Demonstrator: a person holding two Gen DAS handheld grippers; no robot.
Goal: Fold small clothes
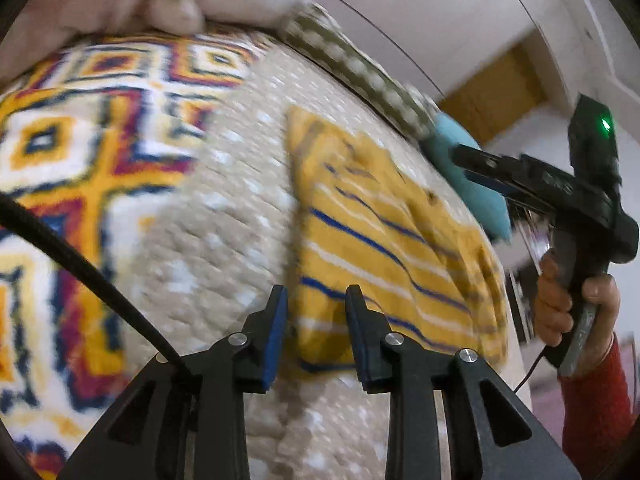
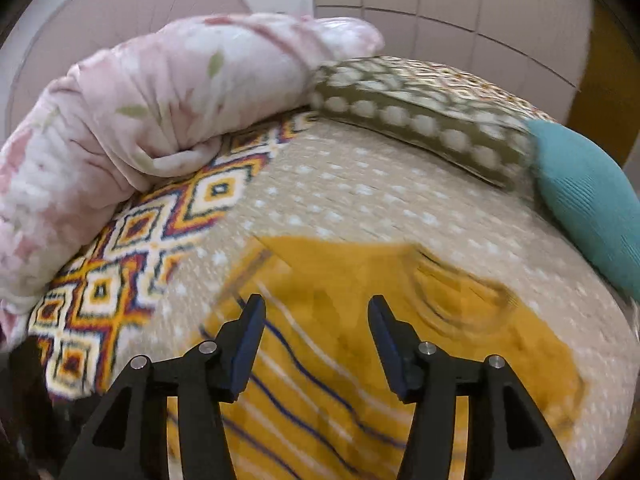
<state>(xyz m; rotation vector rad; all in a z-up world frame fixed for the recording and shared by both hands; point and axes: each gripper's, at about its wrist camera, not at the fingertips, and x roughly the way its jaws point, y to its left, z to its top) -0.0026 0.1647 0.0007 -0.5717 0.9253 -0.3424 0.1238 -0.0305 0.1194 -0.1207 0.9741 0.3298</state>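
A small yellow garment (image 1: 384,240) with blue and white stripes lies flat on a beige dotted bedcover (image 1: 224,216). My left gripper (image 1: 316,300) is open and hovers over the garment's near left edge, holding nothing. The right gripper's body (image 1: 560,192) shows in the left wrist view, held by a hand in a red sleeve beyond the garment's right side. In the right wrist view my right gripper (image 2: 316,312) is open and empty above the garment (image 2: 360,320), near its plain yellow upper part and collar. Both views are motion-blurred.
A patterned orange, blue and white blanket (image 1: 72,152) lies left of the garment. A pink floral duvet (image 2: 140,120) is bunched at the back left. An olive dotted pillow (image 2: 420,116) and a teal cushion (image 2: 588,196) lie along the far edge. A black cable (image 1: 80,264) crosses the left.
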